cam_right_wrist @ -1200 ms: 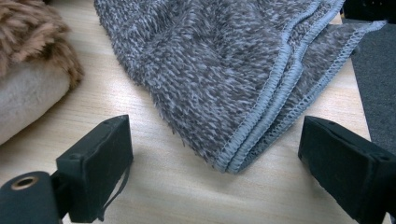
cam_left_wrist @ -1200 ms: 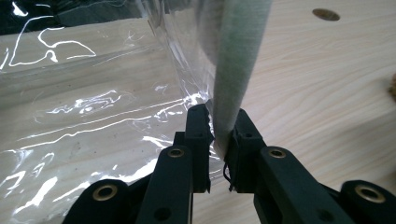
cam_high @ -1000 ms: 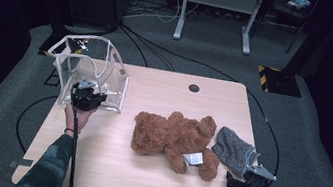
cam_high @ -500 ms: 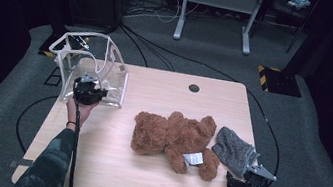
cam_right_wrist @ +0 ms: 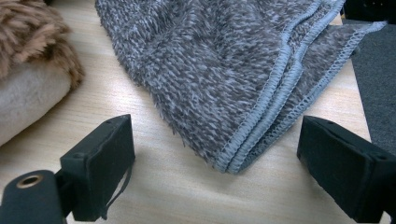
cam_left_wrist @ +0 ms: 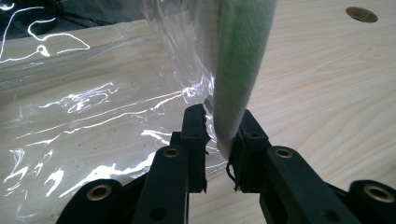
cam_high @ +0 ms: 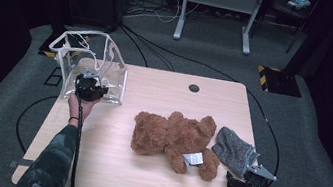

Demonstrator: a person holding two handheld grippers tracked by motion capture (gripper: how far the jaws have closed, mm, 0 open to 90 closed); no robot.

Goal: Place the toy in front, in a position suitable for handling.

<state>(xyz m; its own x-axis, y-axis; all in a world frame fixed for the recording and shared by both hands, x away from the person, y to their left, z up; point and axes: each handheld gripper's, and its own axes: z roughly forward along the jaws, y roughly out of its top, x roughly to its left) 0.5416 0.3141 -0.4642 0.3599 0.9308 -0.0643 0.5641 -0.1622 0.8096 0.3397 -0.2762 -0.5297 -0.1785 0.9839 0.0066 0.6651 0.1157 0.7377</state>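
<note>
Left gripper view: my left hand-held gripper (cam_left_wrist: 219, 135) pinches bag edge (cam_left_wrist: 240, 60) | right hand-held gripper (cam_right_wrist: 215, 158) open before grey cloth (cam_right_wrist: 224, 60) on desk (cam_right_wrist: 154, 196)

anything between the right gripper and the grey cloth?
Nothing visible. In the right gripper view the grey cloth lies on bare table just ahead of the right gripper, whose jaws stand wide open around its folded edge without touching. The teddy bear sits off to one side.

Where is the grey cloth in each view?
High view: grey cloth right of the teddy bear, ahead of the right hand-held gripper.
Right gripper view: upper centre, beyond the open jaws.
Left gripper view: faces the clear bag.
Shared landmark: teddy bear, top left in right gripper view.
</note>
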